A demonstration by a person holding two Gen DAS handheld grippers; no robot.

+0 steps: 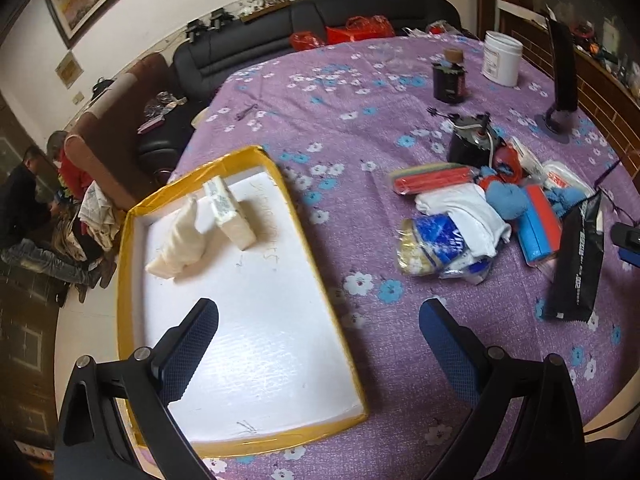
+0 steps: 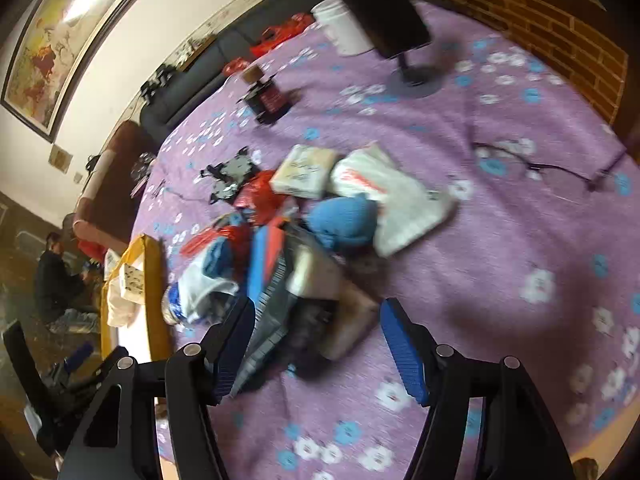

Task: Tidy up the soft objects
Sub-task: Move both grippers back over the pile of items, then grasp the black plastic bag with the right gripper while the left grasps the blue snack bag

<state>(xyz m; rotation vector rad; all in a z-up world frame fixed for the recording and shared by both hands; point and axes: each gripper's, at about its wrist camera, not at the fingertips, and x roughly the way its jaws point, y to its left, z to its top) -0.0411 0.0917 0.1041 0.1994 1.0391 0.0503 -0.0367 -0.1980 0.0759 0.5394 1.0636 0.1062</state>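
Resting on the purple flowered cloth of the counter (image 1: 320,128), a white tray (image 1: 256,320) with a yellow rim already holds two soft things at its far left end: a cream cloth roll (image 1: 180,236) and a pale foam block (image 1: 232,212) with a printed label too small to read. Faint handwriting on the tray floor cannot be made out. To the right of the tray lies a pile of soft things (image 1: 492,216): one blue and white packet (image 1: 436,240) with letters that begin "Vi", one white cloth, one blue knitted piece, one blue and red block, one stack of coloured sponges and one black pouch (image 1: 576,260) with white print that is unreadable. Farther off stand one dark jar and one white tub.

The left claw (image 1: 320,328) hangs above the near right edge of the tray, fingers wide apart, nothing between them.

The right claw (image 2: 316,332) points down at the near end of the pile, fingers partly apart. A grey ribbed piece (image 2: 272,320) lies between them; blur hides whether the pads press on it.
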